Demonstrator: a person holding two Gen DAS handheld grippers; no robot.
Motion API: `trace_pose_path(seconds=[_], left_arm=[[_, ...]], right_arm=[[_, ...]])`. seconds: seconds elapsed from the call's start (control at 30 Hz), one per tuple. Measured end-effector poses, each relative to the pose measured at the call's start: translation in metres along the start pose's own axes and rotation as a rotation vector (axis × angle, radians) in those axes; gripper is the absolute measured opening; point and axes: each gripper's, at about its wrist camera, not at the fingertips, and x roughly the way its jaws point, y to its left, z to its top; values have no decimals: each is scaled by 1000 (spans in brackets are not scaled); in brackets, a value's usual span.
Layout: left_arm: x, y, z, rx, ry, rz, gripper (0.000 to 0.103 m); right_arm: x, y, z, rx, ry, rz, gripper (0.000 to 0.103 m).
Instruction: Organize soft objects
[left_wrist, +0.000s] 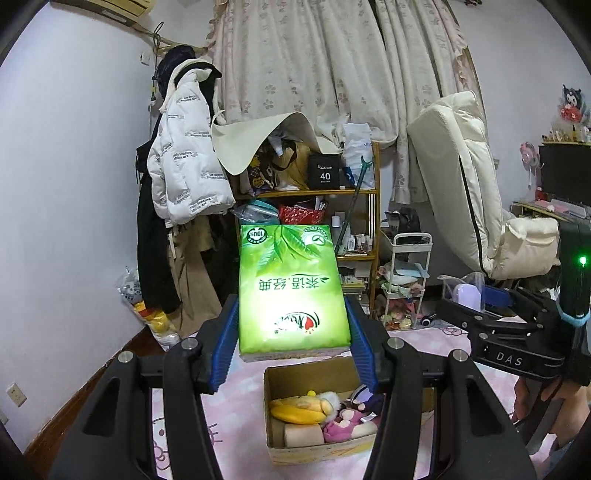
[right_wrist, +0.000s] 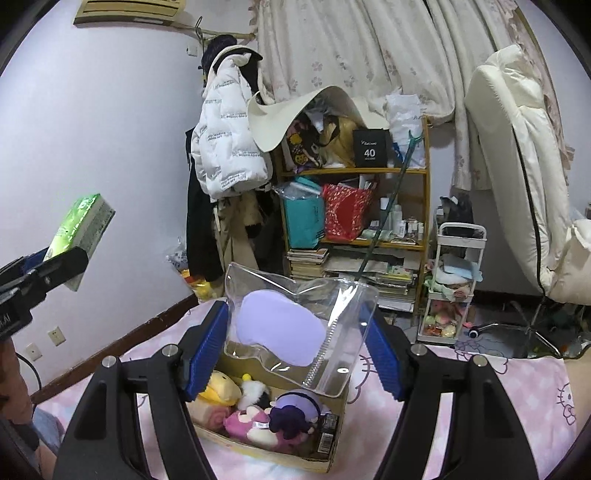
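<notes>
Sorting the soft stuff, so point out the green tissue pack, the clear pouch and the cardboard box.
green tissue pack (left_wrist: 291, 288): left wrist view, printed top face.
clear pouch (right_wrist: 343, 354): right wrist view, transparent front panel.
cardboard box (left_wrist: 317, 452): left wrist view, near wall.

The tissue pack (left_wrist: 293, 288) has glossy green plastic wrap. The pouch (right_wrist: 299, 332) is clear, shiny plastic around matt lilac cloth. The box (left_wrist: 314, 448) is plain brown cardboard; the toys (right_wrist: 258, 410) are plush.

Dim room, glaring tissue pack (left_wrist: 293, 291), fisheye-warped edges
</notes>
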Motion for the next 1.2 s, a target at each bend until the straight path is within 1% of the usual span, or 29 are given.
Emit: trace_pose_path(seconds=[0.17,0.2,0.53,0.73,0.83,0.93,1.13,1.17,1.2], left_arm=[[26,-6,-27,7,40,-32,54],[35,-7,-34,8,58,-43,54],[86,-9,-74,8,212,-37,54],[100,-6,-91,2,275,-53,54],[103,-5,-96,-1,291,-43,54],[100,-7,-96,13,289,-26,54],[91,-4,-96,3,284,-2,58],[89,-3,-95,1,283,2,60],[87,-2,-94,-3,280,5,62]], right_arm=[[18,3,-17,-27,19,-4,76],[24,4,-20,-30,29,0,76],[57,10,-51,-88,118,-8,76],[68,5,-66,-58,180,-17,77],[70,1,-69,-44,193,-14,77],[69,-1,-68,-36,199,-6,80],[64,-4,-68,-29,190,-11,84],[63,-3,-68,-29,187,-14,86],[60,-4,-67,-26,183,-17,90]])
